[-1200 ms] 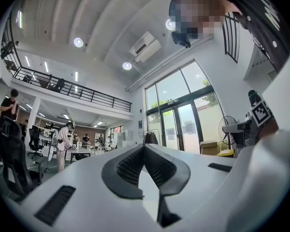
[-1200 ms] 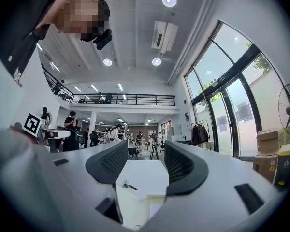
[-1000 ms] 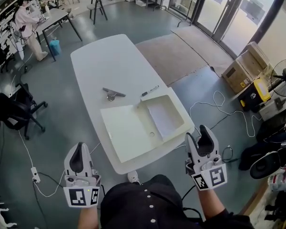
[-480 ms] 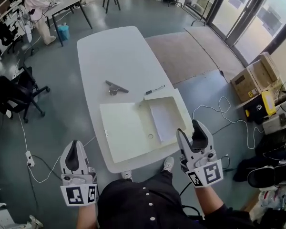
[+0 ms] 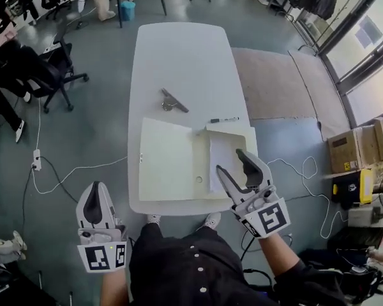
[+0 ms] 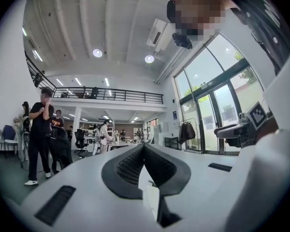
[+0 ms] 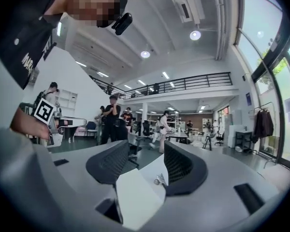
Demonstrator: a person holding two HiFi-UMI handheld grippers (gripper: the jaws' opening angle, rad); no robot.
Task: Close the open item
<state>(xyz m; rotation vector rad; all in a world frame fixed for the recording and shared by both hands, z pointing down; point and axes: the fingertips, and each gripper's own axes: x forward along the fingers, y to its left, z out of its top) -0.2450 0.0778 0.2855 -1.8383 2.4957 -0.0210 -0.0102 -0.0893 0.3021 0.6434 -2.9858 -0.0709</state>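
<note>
Folder [image 5: 166, 161] open flat at table [image 5: 182, 56] edge

Premises present as a large open-plan office or lab workspace. The head view shows a grey hard floor [image 5: 102, 126] carrying a long white table [image 5: 179, 56], a wheeled office chair [image 5: 54, 69], a power strip [image 5: 36, 160] with trailing cable, and cardboard boxes [image 5: 360, 148]. The gripper views show a high ceiling with recessed lights [image 6: 97, 53], an air-conditioning unit [image 7: 187, 5], a railed mezzanine [image 7: 183, 87], full-height glazed doors [image 6: 208, 115], and standing people [image 7: 111, 120] among desks.
</note>
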